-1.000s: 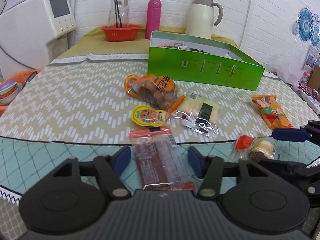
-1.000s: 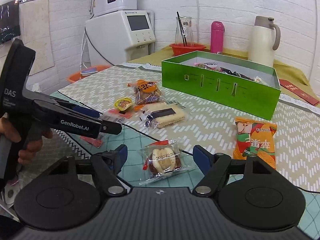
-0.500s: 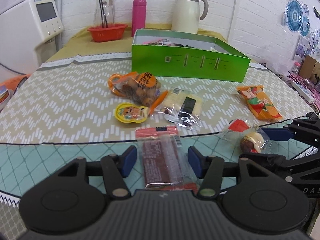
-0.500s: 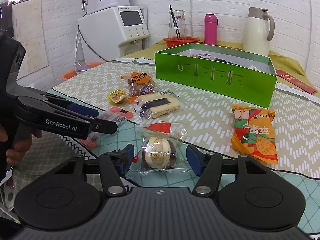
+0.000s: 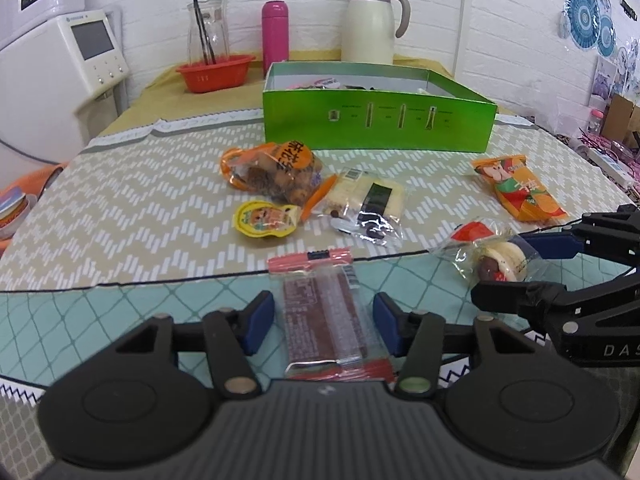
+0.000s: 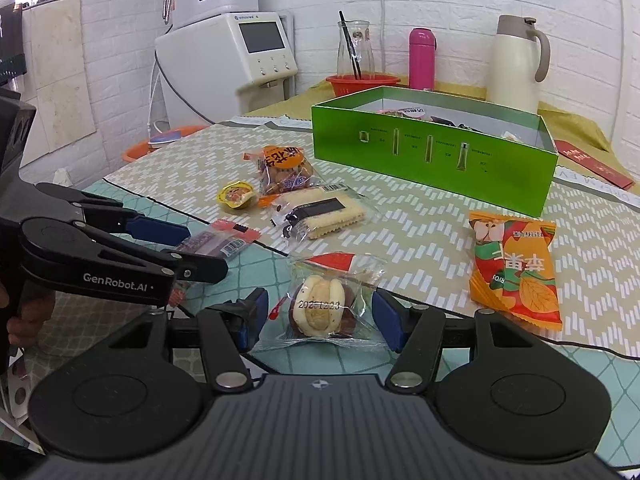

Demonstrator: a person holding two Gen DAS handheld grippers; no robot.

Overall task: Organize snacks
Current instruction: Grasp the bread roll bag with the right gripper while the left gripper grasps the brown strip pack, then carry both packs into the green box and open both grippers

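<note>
My left gripper (image 5: 322, 322) is open, its blue pads on either side of a flat brown snack bar in a clear, red-edged wrapper (image 5: 322, 316) lying on the tablecloth. My right gripper (image 6: 318, 320) is open around a round date-and-nut sweet in a clear wrapper (image 6: 320, 310), which also shows in the left wrist view (image 5: 494, 264). A green open box (image 5: 378, 126) with several snacks inside stands at the back of the table. Loose on the table lie an orange bag of fried snacks (image 5: 276, 170), a yellow jelly cup (image 5: 264, 220), a cracker pack (image 5: 370, 202) and an orange leaf-print pack (image 5: 518, 192).
Behind the box stand a cream thermos jug (image 5: 370, 26), a pink bottle (image 5: 275, 36) and a red basket holding a glass carafe (image 5: 214, 72). A white water dispenser (image 5: 60, 80) stands to the left. An orange basin (image 6: 160, 144) sits below the table's left edge.
Both grippers moved forward, so the snack bar sits deeper between the left pads and the wrapped sweet deeper between the right pads. Both stayed open.
</note>
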